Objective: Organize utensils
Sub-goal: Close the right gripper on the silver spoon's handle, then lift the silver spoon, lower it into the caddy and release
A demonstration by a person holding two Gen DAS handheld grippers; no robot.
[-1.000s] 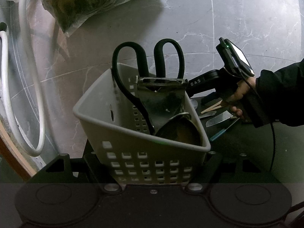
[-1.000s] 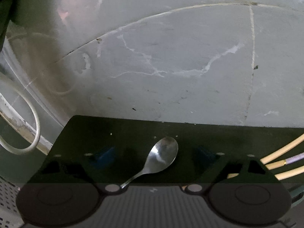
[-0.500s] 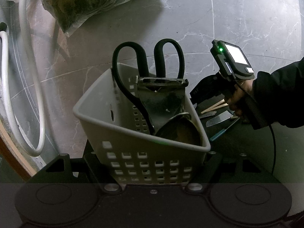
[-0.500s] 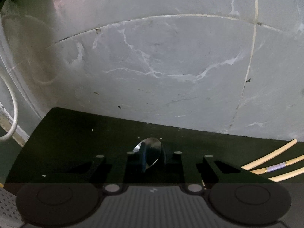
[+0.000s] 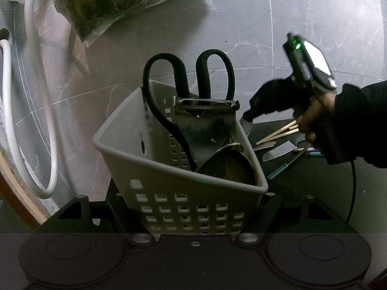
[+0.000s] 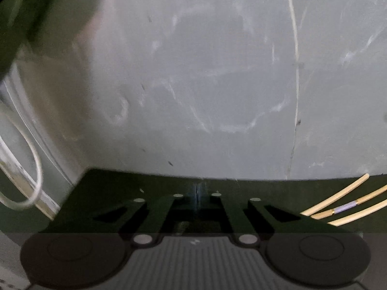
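Spoon [image 5: 247, 123] pinched, lifted off the counter [image 5: 314, 181].
Right gripper [image 6: 197, 194] clamps it; left gripper [image 5: 193, 213] squeezes the white basket [image 5: 169, 169].

scissors [image 5: 188, 91] and peeler [image 5: 205, 120] upright in white basket [image 5: 169, 169]

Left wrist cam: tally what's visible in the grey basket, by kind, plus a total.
Grey basket, visible contents:
Scissors: 1
Metal peeler-type tool: 1
Ladle or large spoon bowl: 1
Total: 3
Not counted: the spoon clamped in the right gripper, outside the basket.
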